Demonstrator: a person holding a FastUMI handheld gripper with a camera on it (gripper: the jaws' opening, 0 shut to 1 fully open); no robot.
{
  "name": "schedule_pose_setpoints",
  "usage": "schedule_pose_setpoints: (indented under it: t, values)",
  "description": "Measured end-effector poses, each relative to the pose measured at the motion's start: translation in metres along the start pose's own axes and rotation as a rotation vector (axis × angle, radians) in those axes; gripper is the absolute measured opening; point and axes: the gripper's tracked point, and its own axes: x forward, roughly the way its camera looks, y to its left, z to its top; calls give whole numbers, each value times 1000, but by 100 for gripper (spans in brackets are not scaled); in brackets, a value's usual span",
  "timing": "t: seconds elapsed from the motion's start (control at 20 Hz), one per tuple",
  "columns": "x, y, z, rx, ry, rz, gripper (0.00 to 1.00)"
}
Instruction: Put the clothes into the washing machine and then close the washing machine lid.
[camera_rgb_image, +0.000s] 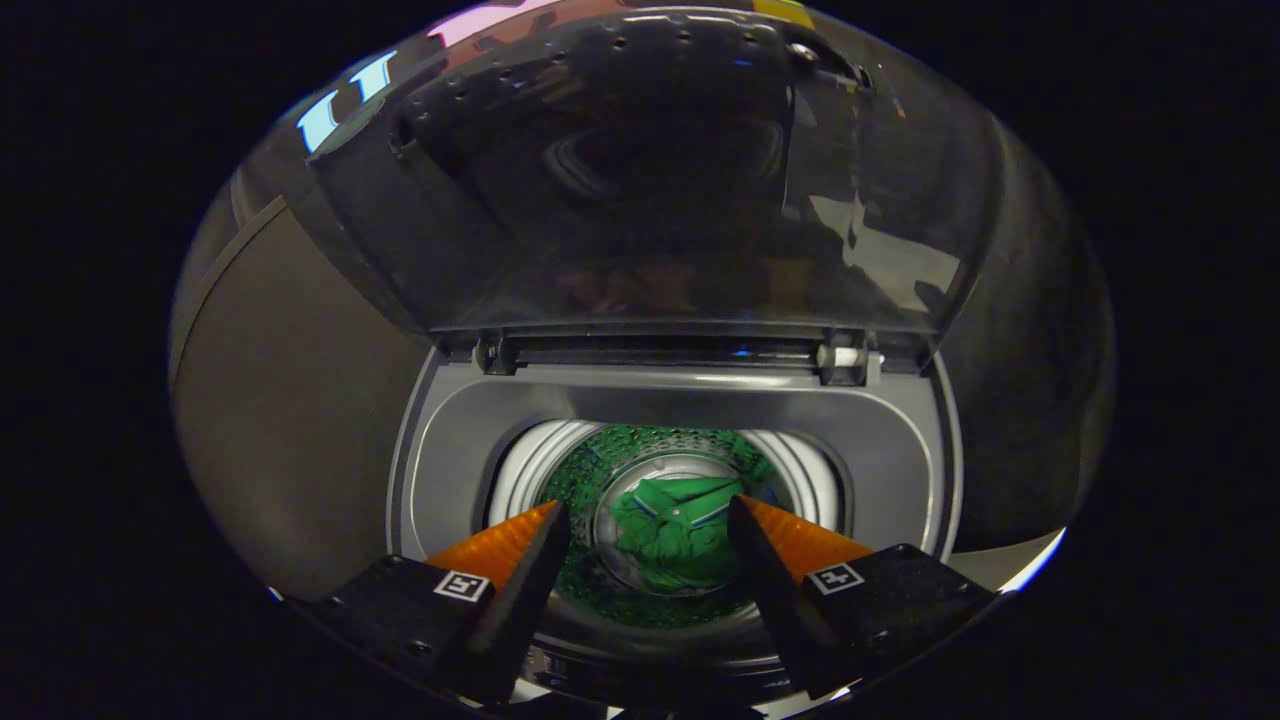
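The tool (648, 520) is held above the open mouth of the washing machine (900, 440), its two fingers spread wide apart with nothing pinched between them. The green clothes (672, 530) are seen lying bunched at the bottom of the drum (530, 465), below and just ahead of the fingertips, framed in the gap between them but well clear of both. The loading part of the task is therefore judged to be done, and the closing of the lid (640, 180) is judged to be what is left. The lid is raised and stands tilted back on its hinges (840, 358), which run along the far rim of the opening, beyond the fingers. Its long axis runs across, from side to side, parallel to that far rim, and its free edge is up and away from the tool. The coming move is thus judged to call for the tool to be lifted up and forward over the drum to the lid's upper edge, so that it can be drawn down towards the near rim.
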Motion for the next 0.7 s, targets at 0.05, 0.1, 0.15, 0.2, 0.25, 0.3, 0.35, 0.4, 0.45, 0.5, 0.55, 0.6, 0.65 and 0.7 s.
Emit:
schedule_pose_setpoints:
  t: [0.05,0.1,0.15,0.2,0.25,0.3,0.35,0.4,0.45,0.5,0.55,0.6,0.65,0.7]
  values:
    - [-6,-2,3,-21,-12,-16,99]
    - [-15,-1,6,-43,-24,-15,99]
    - [-24,4,10,-67,-43,1,99]
    - [-37,8,16,-101,-74,12,99]
    - [-50,12,25,-134,-116,18,99]
    - [-66,21,38,-155,-169,42,99]
    - [-80,30,55,-168,-233,68,99]
    - [-98,38,76,-178,-298,90,99]
    - [-114,48,101,-182,-367,112,99]
    - [-128,53,127,-170,-435,115,98]
    - [-141,59,152,-142,-489,117,99]
    - [-151,64,174,-108,-524,122,98]
    - [-155,66,197,-79,-555,120,98]
    - [-155,59,218,-61,-585,100,99]
